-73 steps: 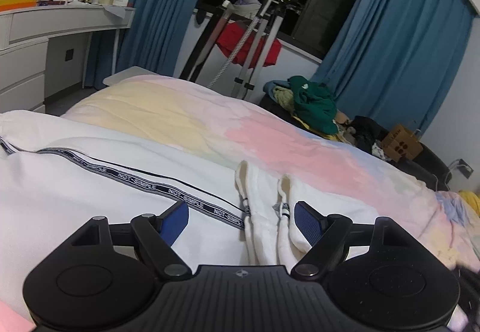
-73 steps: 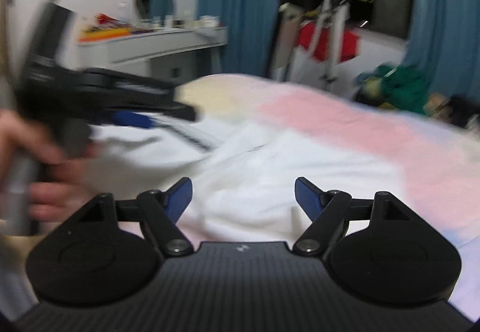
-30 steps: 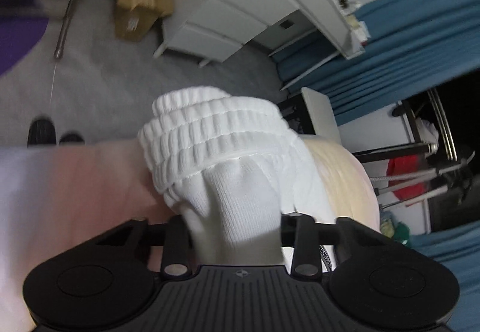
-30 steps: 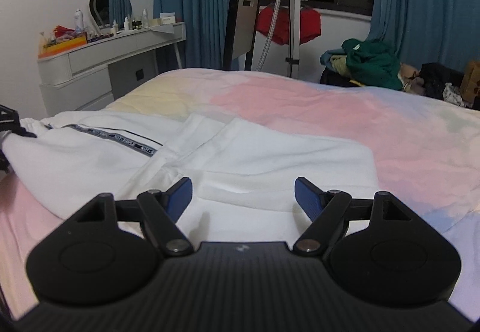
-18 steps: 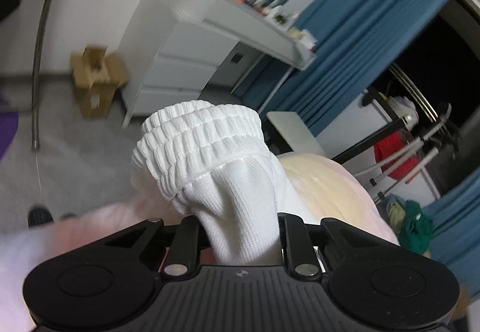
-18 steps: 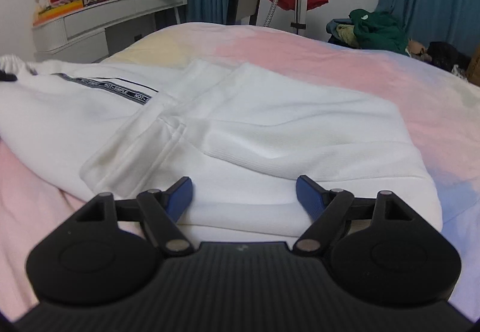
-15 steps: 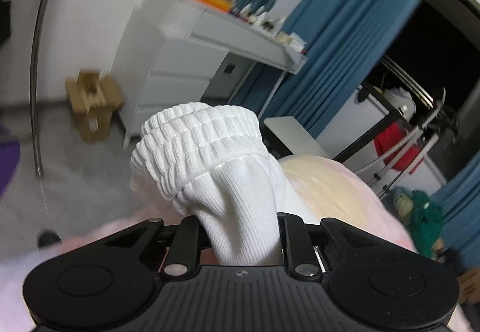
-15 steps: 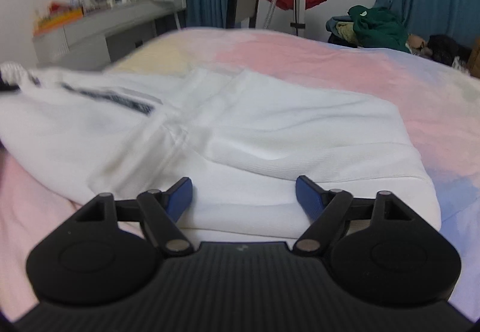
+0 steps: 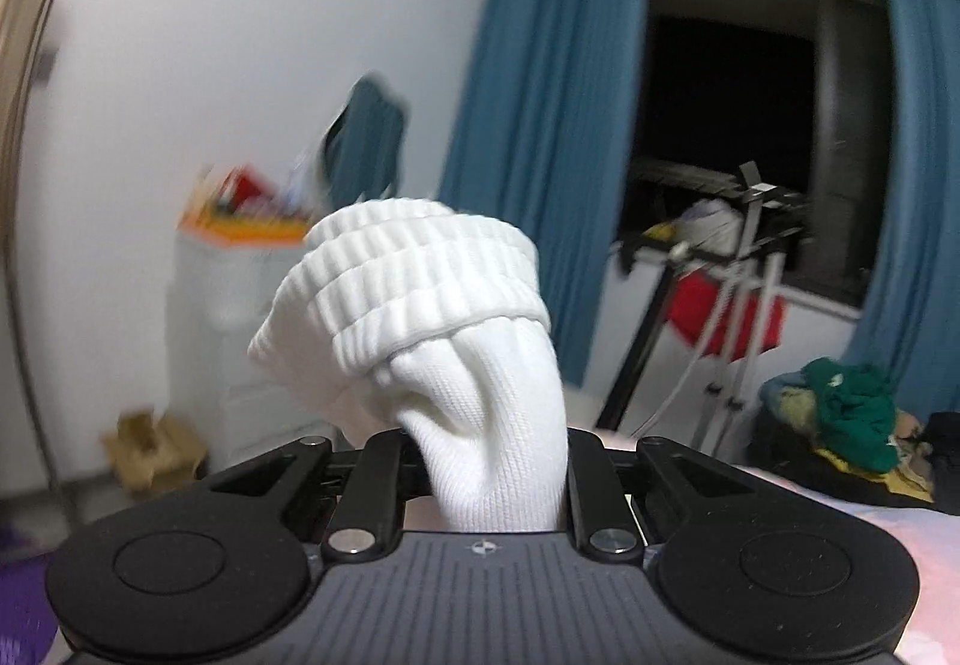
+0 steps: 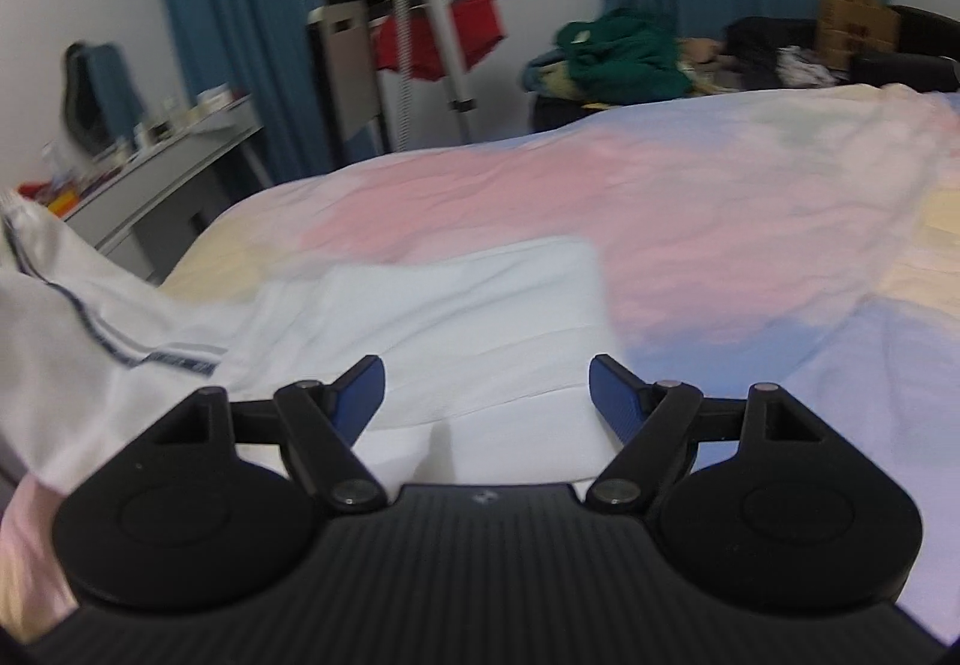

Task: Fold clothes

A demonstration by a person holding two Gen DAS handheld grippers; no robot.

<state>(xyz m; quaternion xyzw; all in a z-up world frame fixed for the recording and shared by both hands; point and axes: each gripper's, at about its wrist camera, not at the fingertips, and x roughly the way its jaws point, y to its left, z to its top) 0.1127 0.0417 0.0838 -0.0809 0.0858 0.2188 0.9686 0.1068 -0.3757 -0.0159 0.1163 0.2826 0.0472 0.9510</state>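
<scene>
My left gripper (image 9: 486, 476) is shut on the ribbed waistband (image 9: 414, 275) of white trousers and holds it up in the air; the bunched cloth hides the fingertips. In the right wrist view the white trousers (image 10: 432, 329) lie partly folded on the pastel bedspread (image 10: 690, 221), and their left part with a dark printed stripe (image 10: 114, 347) rises off the bed toward the left edge. My right gripper (image 10: 486, 395) is open and empty, hovering just above the near edge of the white cloth.
A white dresser (image 9: 240, 317) with clutter stands left. Blue curtains (image 9: 540, 137) flank a dark window. A drying rack with a red garment (image 10: 438, 35) stands behind the bed. A pile of clothes with a green top (image 10: 624, 53) and a cardboard box (image 10: 852, 26) lie beyond it.
My left gripper has lifted and tilted up with the waistband, now facing the window. The striped side of the trousers has risen off the bed. My right gripper has swung right.
</scene>
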